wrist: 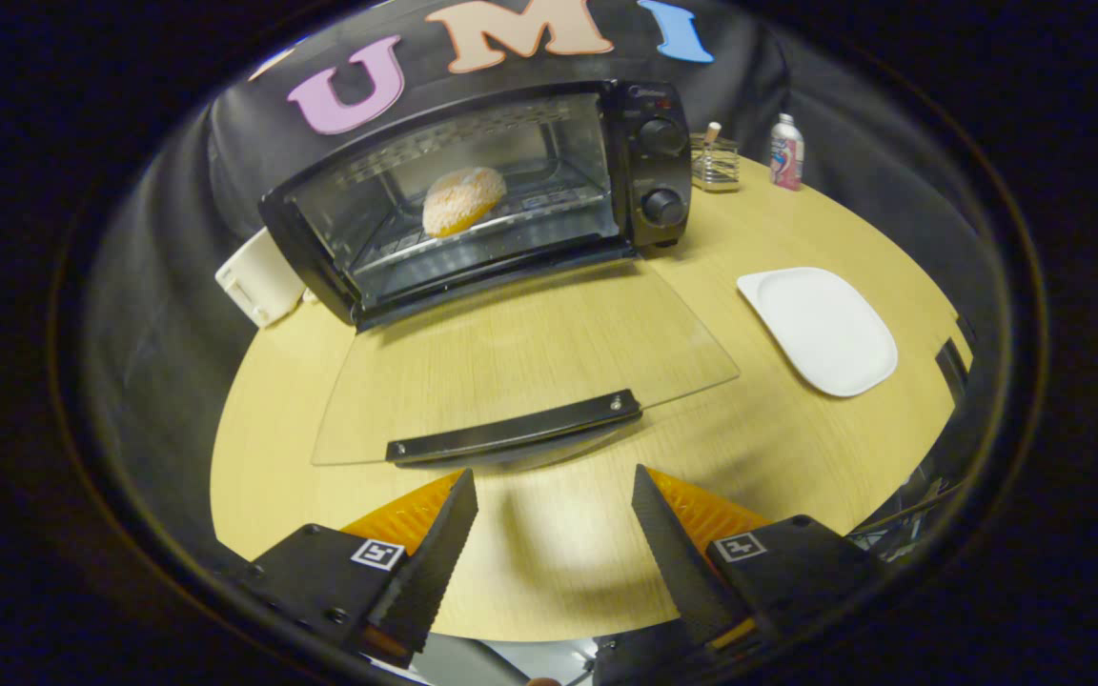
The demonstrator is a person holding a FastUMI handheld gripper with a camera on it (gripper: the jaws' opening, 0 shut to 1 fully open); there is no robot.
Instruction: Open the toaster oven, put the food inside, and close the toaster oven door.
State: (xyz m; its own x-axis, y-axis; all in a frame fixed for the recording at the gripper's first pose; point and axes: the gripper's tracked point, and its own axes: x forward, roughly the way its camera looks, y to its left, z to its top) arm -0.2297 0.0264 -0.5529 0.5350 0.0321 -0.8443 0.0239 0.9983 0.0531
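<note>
The gripper [554,486] hangs over the near part of the wooden table [797,448] with its fingers spread wide and nothing between them, only bare tabletop showing in the gap. Just ahead of the fingertips lies the toaster oven's glass door [520,353], folded all the way down and flat, with its dark handle [516,429] along the near edge, close to the fingers but not touching them. Beyond the door stands the toaster oven [482,191] itself, its mouth open. The food [461,200], a round bun-like piece, sits inside on the wire rack [511,224], well apart from the gripper. To the right of the door a white plate [821,329] lies on the table. Farther back on the right are a small wire holder [716,162] and a bottle [785,152], and a white box [258,281] sits left of the oven.
</note>
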